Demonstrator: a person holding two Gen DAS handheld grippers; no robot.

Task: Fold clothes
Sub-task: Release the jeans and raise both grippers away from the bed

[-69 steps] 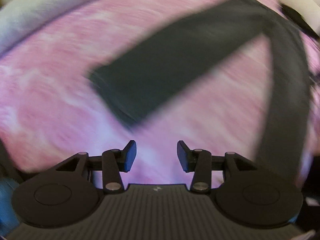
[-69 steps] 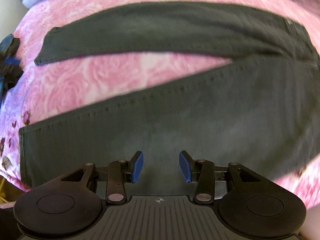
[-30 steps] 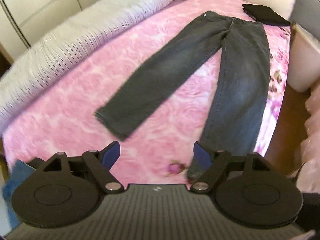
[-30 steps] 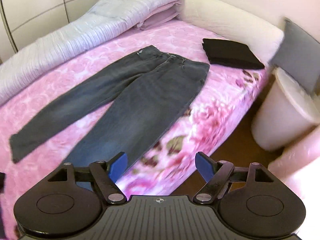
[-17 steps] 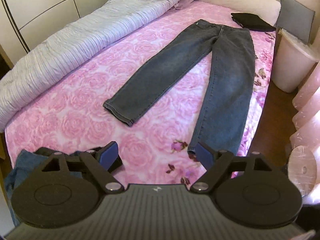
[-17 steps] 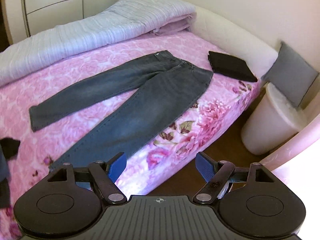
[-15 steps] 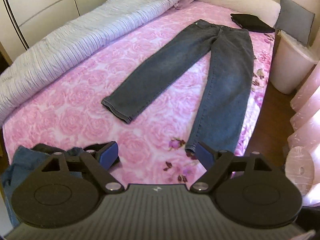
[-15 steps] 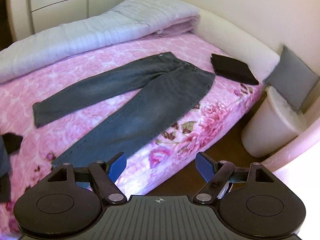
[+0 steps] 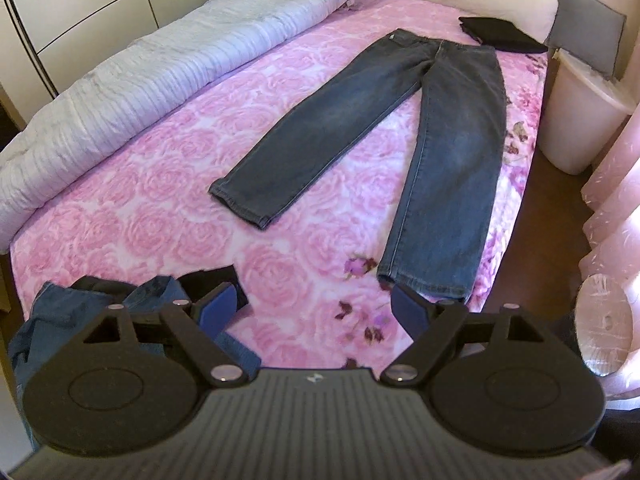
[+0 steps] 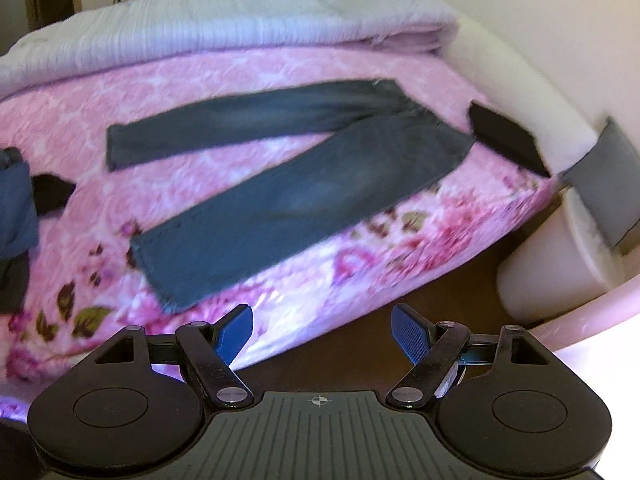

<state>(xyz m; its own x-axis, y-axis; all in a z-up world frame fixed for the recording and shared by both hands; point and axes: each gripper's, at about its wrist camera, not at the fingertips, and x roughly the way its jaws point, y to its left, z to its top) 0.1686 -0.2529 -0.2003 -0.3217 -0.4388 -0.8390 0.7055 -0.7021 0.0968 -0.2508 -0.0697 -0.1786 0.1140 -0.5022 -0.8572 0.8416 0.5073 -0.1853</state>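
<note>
Dark grey jeans [image 9: 452,120] lie flat on the pink rose bedspread [image 9: 160,184], legs spread in a V, waistband at the far end. They also show in the right wrist view [image 10: 312,188]. My left gripper [image 9: 314,310] is open and empty, held well back above the near end of the bed. My right gripper [image 10: 322,332] is open and empty, held off the bed's side, above the floor. A folded black garment [image 9: 500,34] lies beyond the waistband, also in the right wrist view [image 10: 504,140].
A heap of blue and black clothes [image 9: 120,304] lies at the bed's near left corner. A rolled lilac duvet [image 9: 160,60] runs along the far side. A white bin [image 9: 580,112] and a grey cushion [image 9: 588,20] stand beside the bed. Pink curtain [image 9: 612,240] at right.
Both grippers have pulled far back from the jeans and opened wider. The right wrist view has just swung, tilting and blurring the bed.
</note>
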